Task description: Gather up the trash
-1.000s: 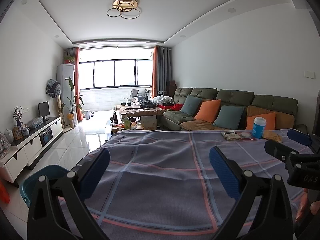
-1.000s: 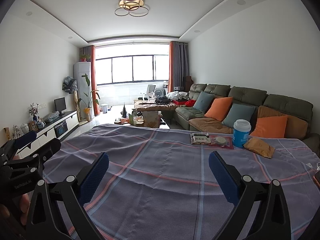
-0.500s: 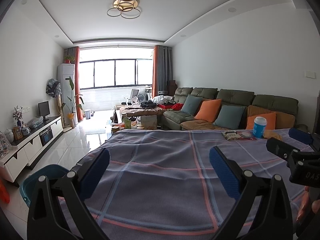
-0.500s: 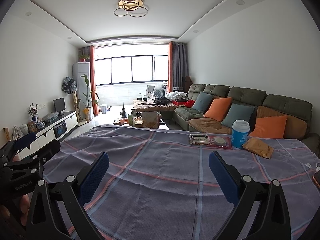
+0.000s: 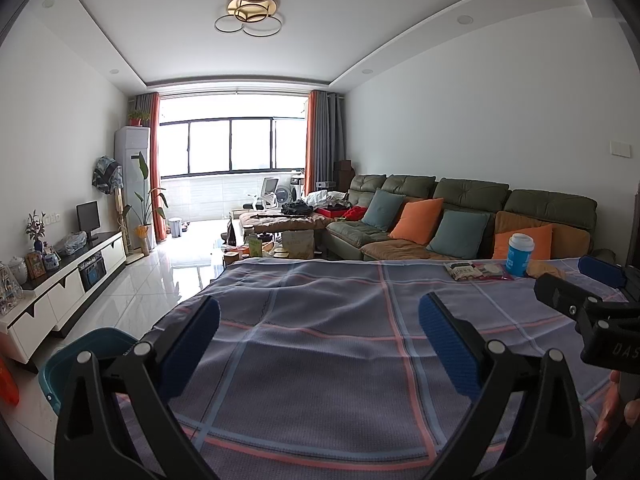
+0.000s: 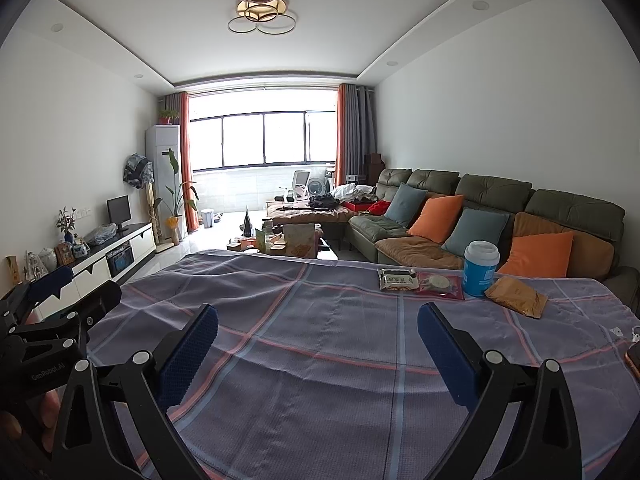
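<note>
On the far right of the checked tablecloth (image 6: 320,320) lies the trash: a blue cup with a white lid (image 6: 481,268), a dark snack packet (image 6: 396,279), a red packet (image 6: 440,285) and a brown paper bag (image 6: 516,296). The cup (image 5: 520,254) and packets (image 5: 466,270) also show far right in the left wrist view. My right gripper (image 6: 318,356) hovers open over the cloth, well short of them. My left gripper (image 5: 319,344) is open too, empty, over the table's left half. Each gripper shows at the edge of the other's view.
A teal bin (image 5: 90,354) stands on the floor left of the table. A green sofa with orange and teal cushions (image 6: 480,220) runs along the right wall. A low coffee table (image 6: 288,236) with clutter sits beyond the table. A TV cabinet (image 5: 68,280) lines the left wall.
Both views shift only slightly; the right gripper drifts a little lower and farther forward in the left wrist view. Jaws stay open and nothing on the table has moved.
</note>
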### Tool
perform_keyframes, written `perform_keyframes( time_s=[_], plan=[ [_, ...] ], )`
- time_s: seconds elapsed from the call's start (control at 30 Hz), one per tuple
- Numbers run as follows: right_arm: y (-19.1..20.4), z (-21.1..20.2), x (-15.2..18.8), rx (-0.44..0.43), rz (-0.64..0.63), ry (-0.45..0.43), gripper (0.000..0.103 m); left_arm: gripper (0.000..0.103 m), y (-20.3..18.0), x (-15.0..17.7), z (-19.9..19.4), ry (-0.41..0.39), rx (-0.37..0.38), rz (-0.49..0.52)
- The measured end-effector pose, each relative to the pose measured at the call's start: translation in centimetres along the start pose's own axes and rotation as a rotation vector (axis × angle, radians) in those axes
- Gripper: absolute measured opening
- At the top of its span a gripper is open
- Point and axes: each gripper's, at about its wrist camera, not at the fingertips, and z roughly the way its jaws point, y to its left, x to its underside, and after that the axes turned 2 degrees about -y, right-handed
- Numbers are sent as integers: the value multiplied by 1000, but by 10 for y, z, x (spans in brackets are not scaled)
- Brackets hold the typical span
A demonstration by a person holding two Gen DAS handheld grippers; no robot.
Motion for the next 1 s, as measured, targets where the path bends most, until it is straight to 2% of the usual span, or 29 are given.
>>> perform_keyframes(
  time_s=[0.77, 1.0],
  plan=[
    [-2, 0, -1, 0, 2, 7, 99, 100, 0, 1, 2, 4, -3, 2],
    [-3, 0, -1, 2, 2, 11, 99, 100, -2, 2, 6, 25, 23, 4]
  ],
)
